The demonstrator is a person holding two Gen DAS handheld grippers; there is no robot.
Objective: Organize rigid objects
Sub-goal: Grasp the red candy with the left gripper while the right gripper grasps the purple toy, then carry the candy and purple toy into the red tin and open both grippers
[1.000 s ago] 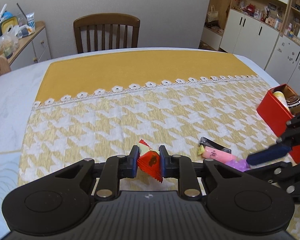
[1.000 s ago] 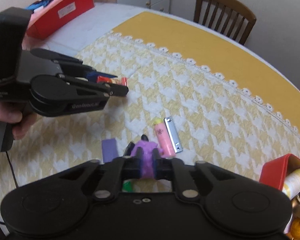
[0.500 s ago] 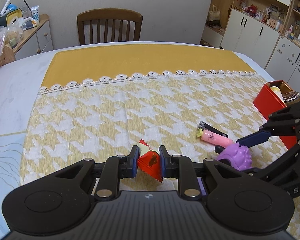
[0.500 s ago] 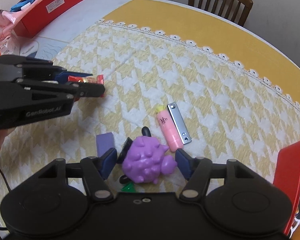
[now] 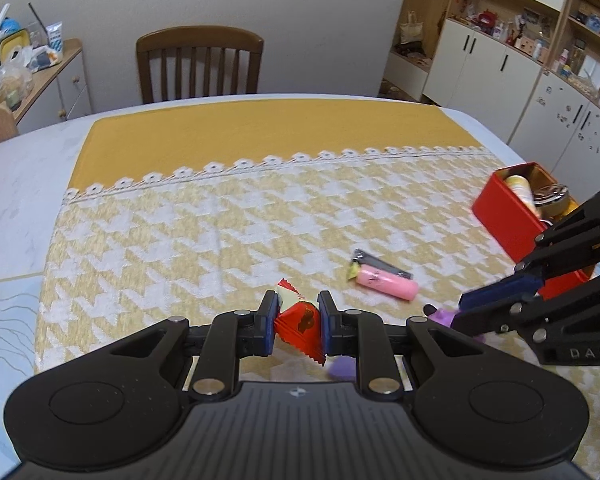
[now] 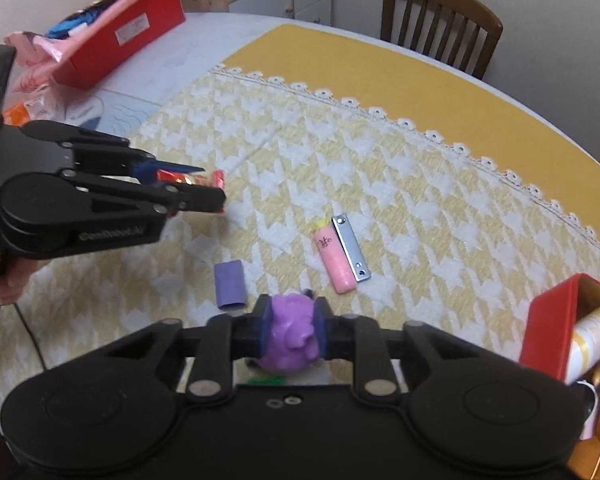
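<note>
My right gripper [image 6: 291, 336] has just been closing, and the fingers [image 6: 265, 330] now press both flanks of the purple spiky toy [image 6: 290, 338], which sits squarely between them, low over the yellow-and-white cloth [image 6: 340, 152]. Landmark: the red tin [image 6: 550, 330], open-topped, already holding a cream-coloured bottle [image 6: 594, 334]. From the toy, the tin lies off to my right and slightly farther from me; nothing stands between them on the surface. My judgement is that the coming move is a carry sideways to the right, then a drop over the tin's near wall. My right hand is the nearer to the tin. My left gripper [image 5: 298, 320] is clamped on a red wrapped sweet [image 5: 300, 322], well away from the tin, on the far side of the toy. Left of the tin on the cloth lie a pink tube [image 6: 336, 260] and a flat metal clip [image 6: 352, 248], side by side and touching, long axes running toward me; a purple block [image 6: 230, 286] lies farther left again.
</note>
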